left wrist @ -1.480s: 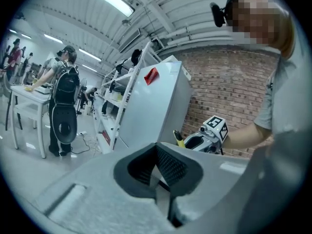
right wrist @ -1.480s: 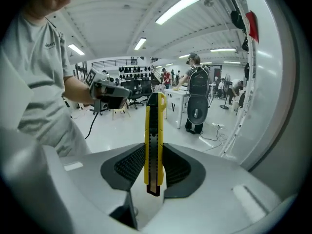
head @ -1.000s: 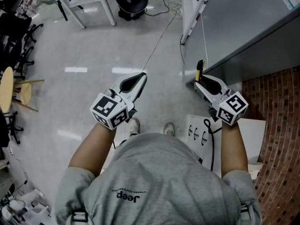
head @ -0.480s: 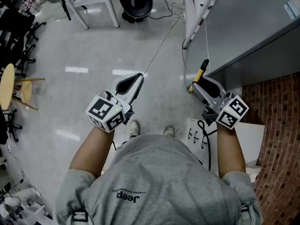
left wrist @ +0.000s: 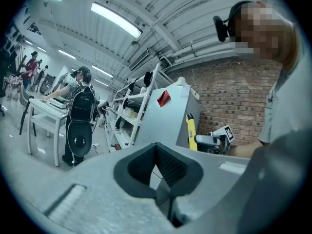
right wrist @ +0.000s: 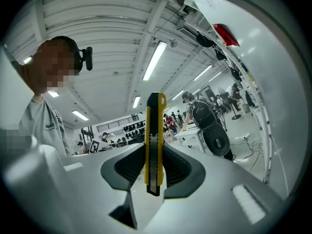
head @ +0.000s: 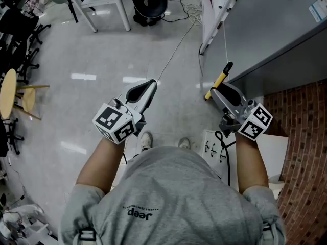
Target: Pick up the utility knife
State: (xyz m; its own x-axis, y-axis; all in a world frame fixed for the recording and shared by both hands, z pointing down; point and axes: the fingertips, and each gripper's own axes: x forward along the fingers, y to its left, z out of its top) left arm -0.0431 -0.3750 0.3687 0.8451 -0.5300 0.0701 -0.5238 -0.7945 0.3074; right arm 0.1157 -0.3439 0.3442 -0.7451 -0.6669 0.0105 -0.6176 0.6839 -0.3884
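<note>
Right tongs [right wrist: 154, 172] clenched on the yellow utility knife [right wrist: 155, 126], which stands upright between the pads, clear of the grey tabletop [head: 265, 29] beyond them. Left tongs [head: 149, 86] closed, empty. Pick-up judged complete; nothing evidently remains.

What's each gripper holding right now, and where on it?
Right gripper clamps the utility knife near one end, the rest sticking out; left gripper holds nothing.

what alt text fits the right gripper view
A yellow and black utility knife stands upright, clamped between the jaws of the right claw. Behind it are the person holding it, at left, strip lights overhead and other people at a table, right.
</note>
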